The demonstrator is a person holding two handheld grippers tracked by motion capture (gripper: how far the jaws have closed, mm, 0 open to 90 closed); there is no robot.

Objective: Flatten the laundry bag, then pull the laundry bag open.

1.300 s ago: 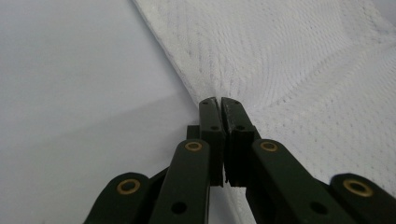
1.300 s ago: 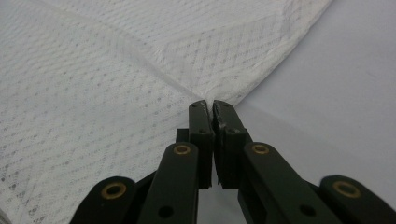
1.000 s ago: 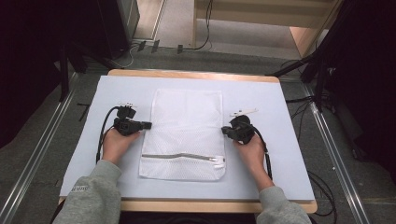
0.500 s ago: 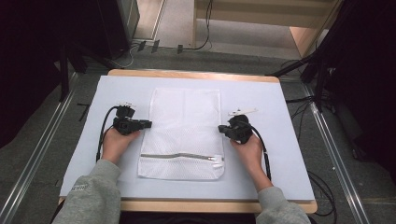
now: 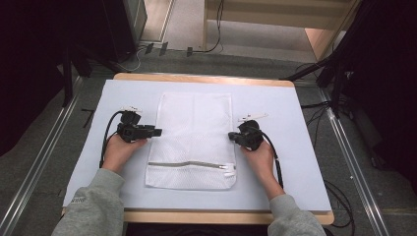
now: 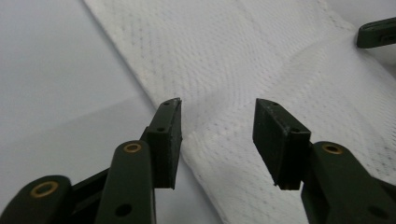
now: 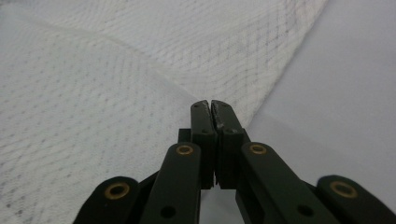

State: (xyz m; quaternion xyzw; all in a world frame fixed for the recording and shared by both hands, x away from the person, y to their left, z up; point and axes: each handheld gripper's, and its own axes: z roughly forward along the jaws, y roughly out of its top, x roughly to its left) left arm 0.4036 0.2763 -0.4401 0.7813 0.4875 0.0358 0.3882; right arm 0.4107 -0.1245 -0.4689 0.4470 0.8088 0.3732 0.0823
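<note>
A white mesh laundry bag (image 5: 193,140) is seen lying flat on the pale sheet (image 5: 295,172) covering the bench (image 5: 206,78), roughly at the middle, its zipper (image 5: 189,164) running across near the edge closest to the person. Compared with the high views taken a second and half a second back, the bag is found slightly shifted and its lower end squared up, while both hands are held at nearly the same places at its two long edges. The left gripper (image 5: 156,132) is placed at the bag's left edge; its jaws have just been opening and are now seen apart in the left gripper view, with the bag's hem (image 6: 205,140) lying between and below the pads (image 6: 170,135), no longer pinched. The right gripper (image 7: 211,109) is seen at the bag's right edge (image 7: 266,100); its jaws are drawn together, and a thin fold of mesh is judged to be clamped between them, though the cloth inside the pads cannot be made out with certainty. The release on the left is read as the end of a tug-and-flatten step on that side. A matching release on the right is expected to be needed before the bag can be taken as laid out.
</note>
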